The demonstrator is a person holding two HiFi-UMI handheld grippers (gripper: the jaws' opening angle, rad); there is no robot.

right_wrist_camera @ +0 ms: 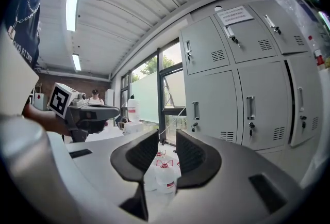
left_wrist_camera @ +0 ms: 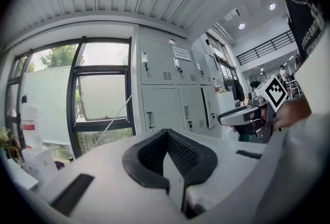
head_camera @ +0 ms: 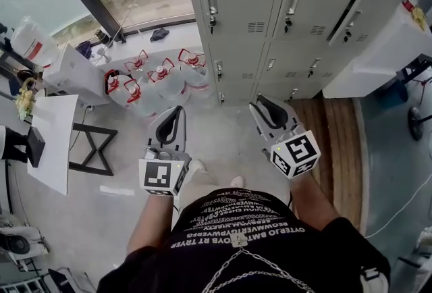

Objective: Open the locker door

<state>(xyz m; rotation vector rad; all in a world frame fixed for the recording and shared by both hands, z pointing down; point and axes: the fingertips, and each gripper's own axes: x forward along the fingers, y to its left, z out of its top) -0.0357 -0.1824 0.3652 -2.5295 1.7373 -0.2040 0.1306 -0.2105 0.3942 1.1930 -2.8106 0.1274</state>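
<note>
Side by side at the head view's lower centre: left gripper, jaws together on nothing; right gripper, jaws apart, nothing between them.

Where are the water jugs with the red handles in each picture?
Head view: water jugs left of middle, in the upper half.
Left gripper view: not in it.
Right gripper view: low in the middle, seen between the jaws of the right gripper.
Shared landmark: the grey lockers.
</note>
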